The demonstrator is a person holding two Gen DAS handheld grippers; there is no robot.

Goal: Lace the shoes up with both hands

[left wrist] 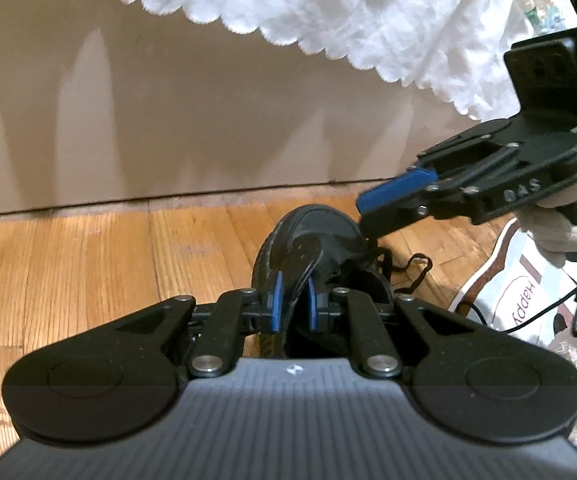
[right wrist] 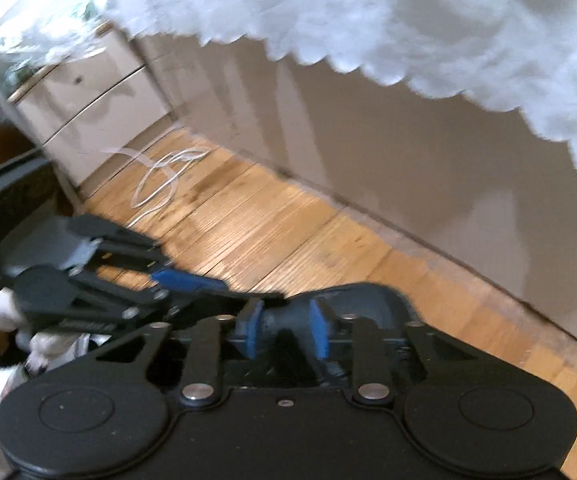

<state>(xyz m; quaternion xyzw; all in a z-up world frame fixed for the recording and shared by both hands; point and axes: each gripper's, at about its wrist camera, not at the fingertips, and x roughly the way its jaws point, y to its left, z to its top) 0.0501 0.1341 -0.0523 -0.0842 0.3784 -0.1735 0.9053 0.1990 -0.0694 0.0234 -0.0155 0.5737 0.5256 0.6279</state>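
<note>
Your black shoe (left wrist: 312,248) sits on the wood floor (left wrist: 88,248) in the lower middle of the left wrist view, toe pointing away toward the beige panel (left wrist: 168,120) under the white scalloped cloth (left wrist: 288,0). Your left tool (left wrist: 294,306) has its blue pads a little way apart over the shoe's opening, and a dark strand that looks like the black lace (left wrist: 412,272) runs up between them, though I can't tell if the pads are really gripping it. Loose loops of that lace spill onto the floor just right of the shoe. Your right tool (left wrist: 372,216) comes in from the right edge of that frame, its tip down at the shoe's far right side where the lace bunches up; its blue pad (left wrist: 396,188) shows side-on. In the right wrist view, which is pretty blurry, the right tool's pads stand apart with the dark shoe (right wrist: 360,300) beyond them, so whether anything is pinched is a guess I won't make. A white-gloved hand (left wrist: 560,216) holds the right tool. A white cable (right wrist: 164,176) lies coiled on the floor by the drawers (right wrist: 96,92) at upper left.
</note>
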